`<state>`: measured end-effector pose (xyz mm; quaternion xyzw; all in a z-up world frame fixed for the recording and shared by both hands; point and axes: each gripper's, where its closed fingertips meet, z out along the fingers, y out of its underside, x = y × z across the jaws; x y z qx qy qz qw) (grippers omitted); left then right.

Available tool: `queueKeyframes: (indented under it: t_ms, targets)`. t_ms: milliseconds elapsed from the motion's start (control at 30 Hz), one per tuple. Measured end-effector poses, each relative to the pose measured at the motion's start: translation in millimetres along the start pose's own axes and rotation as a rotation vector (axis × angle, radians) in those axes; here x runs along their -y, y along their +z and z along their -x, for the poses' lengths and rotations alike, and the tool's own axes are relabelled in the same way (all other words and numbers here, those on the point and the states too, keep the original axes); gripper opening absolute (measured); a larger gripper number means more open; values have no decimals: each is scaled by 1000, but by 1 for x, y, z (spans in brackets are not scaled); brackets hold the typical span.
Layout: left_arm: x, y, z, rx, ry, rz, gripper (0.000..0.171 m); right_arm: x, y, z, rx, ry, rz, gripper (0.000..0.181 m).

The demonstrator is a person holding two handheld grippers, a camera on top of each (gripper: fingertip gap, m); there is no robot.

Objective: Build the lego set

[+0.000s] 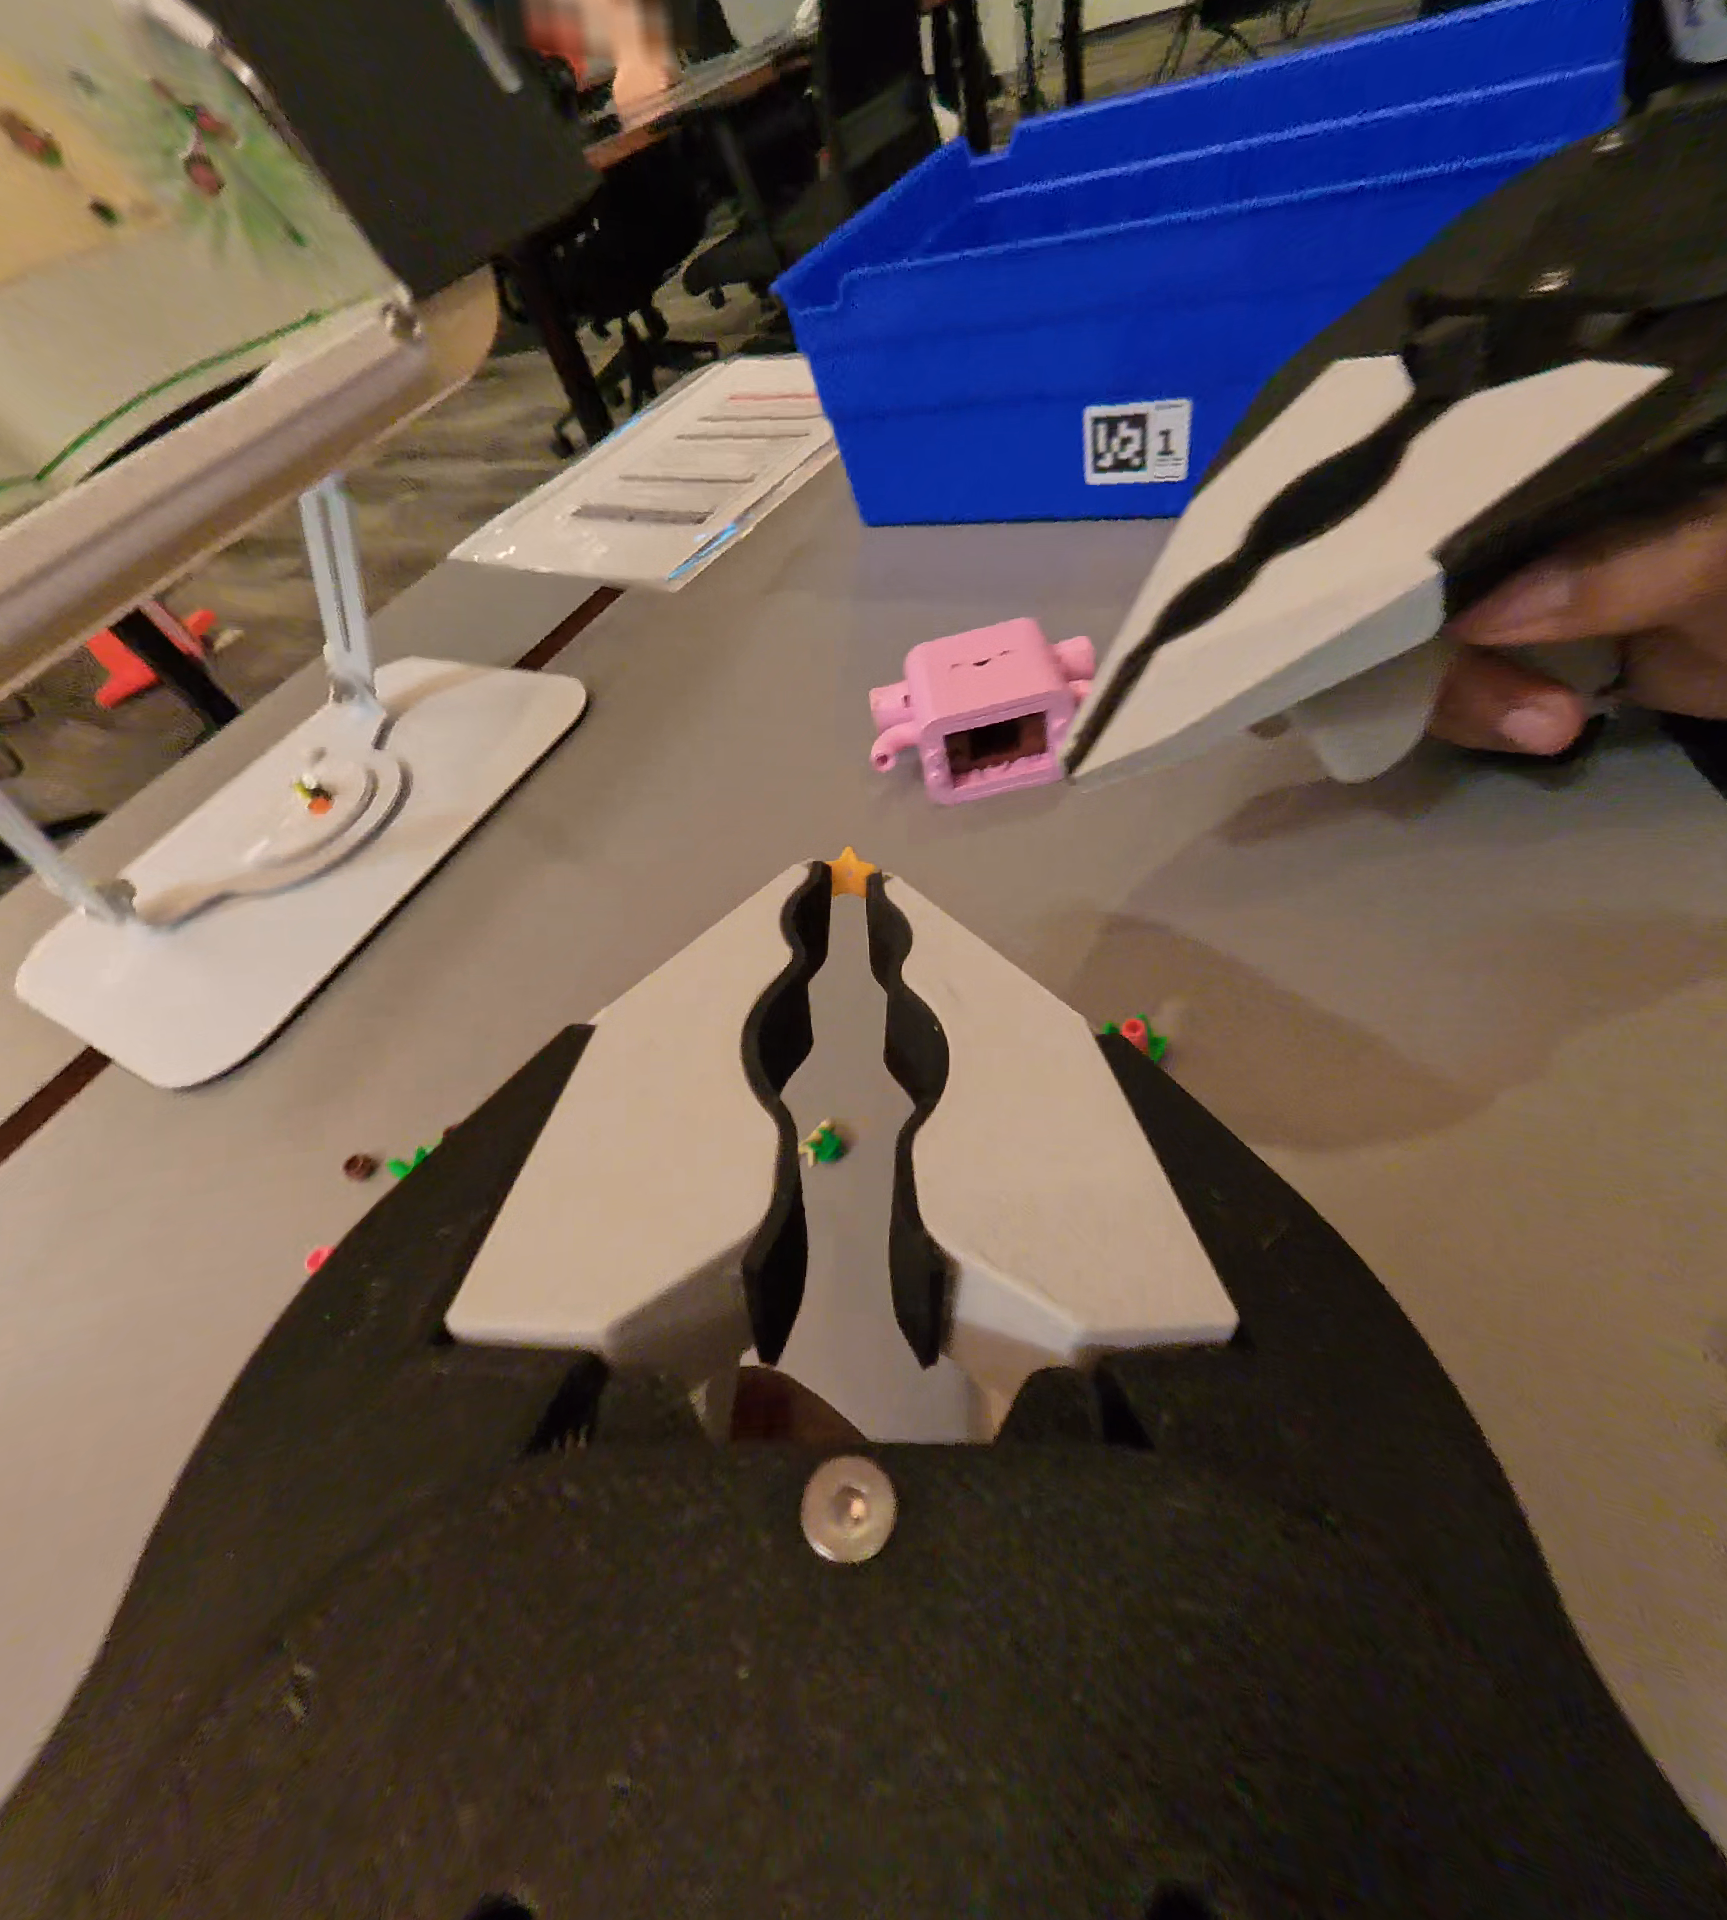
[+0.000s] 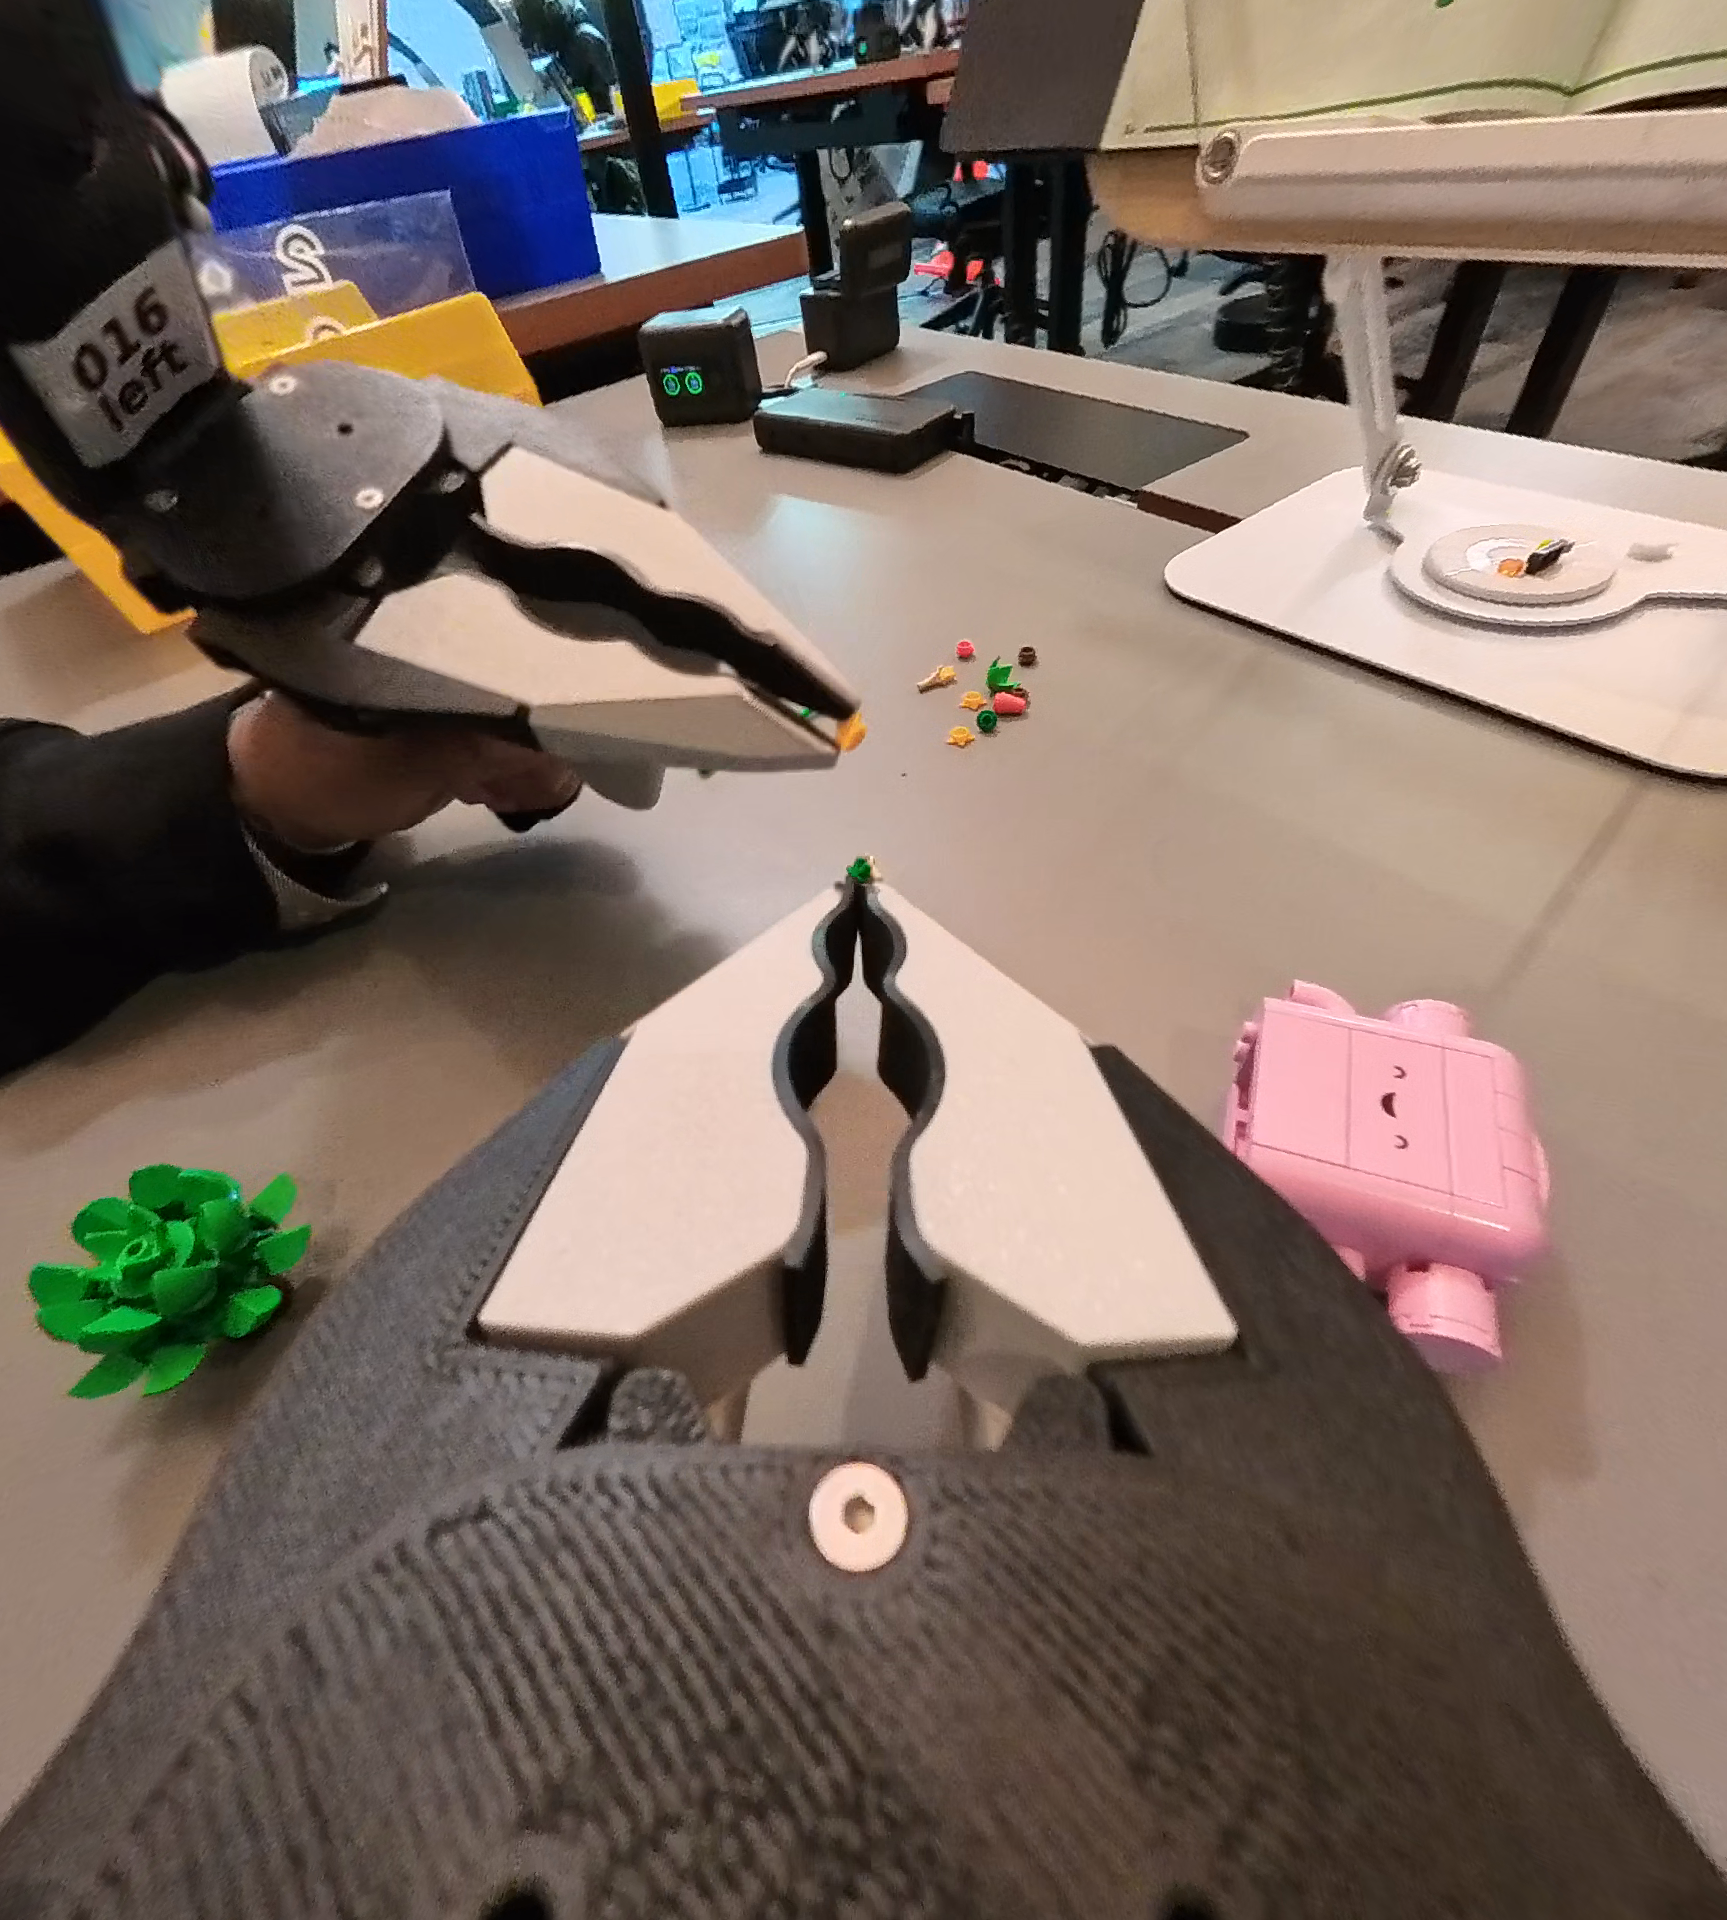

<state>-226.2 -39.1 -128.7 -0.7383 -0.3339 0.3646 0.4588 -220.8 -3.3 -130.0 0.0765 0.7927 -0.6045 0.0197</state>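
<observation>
My left gripper (image 1: 848, 878) is shut on a small yellow star piece (image 1: 850, 871) and holds it above the grey table; it also shows in the right wrist view (image 2: 843, 732). My right gripper (image 2: 861, 902) has its tips together and hangs beside the pink lego pot (image 1: 984, 696), which lies on its side (image 2: 1389, 1143). In the left wrist view its tips (image 1: 1075, 767) show nothing between them. A tiny green and tan piece (image 2: 861, 871) shows just past its tips, and seems to lie on the table (image 1: 823, 1143). A green lego succulent (image 2: 168, 1273) lies at the left.
Several small loose pieces (image 2: 984, 691) lie mid-table. A white stand base (image 2: 1461, 644) with a small piece on it holds an instruction booklet overhead. A blue bin (image 1: 1150, 312), a sheet in a plastic sleeve (image 1: 651, 478), a yellow bin (image 2: 371, 332) and black devices (image 2: 703, 364) stand behind. One gripper's finger ends stand about 5 cm off the other's. The pink lego pot (image 1: 984, 696) is about 9 cm from my right fingertips. Look for it in the right wrist view (image 2: 1306, 1090) too.
</observation>
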Motion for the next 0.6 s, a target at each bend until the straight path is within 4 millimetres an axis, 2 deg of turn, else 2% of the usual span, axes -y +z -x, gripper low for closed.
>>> queueKeyframes:
  t_ms: [167,600]
  targets:
    - [8,2,-17,-37,47,-20,5,2,-2,-2,8,27,-15,0]
    - [15,3,-29,-61,79,-43,5,10,-4,4,59,67,-74,0]
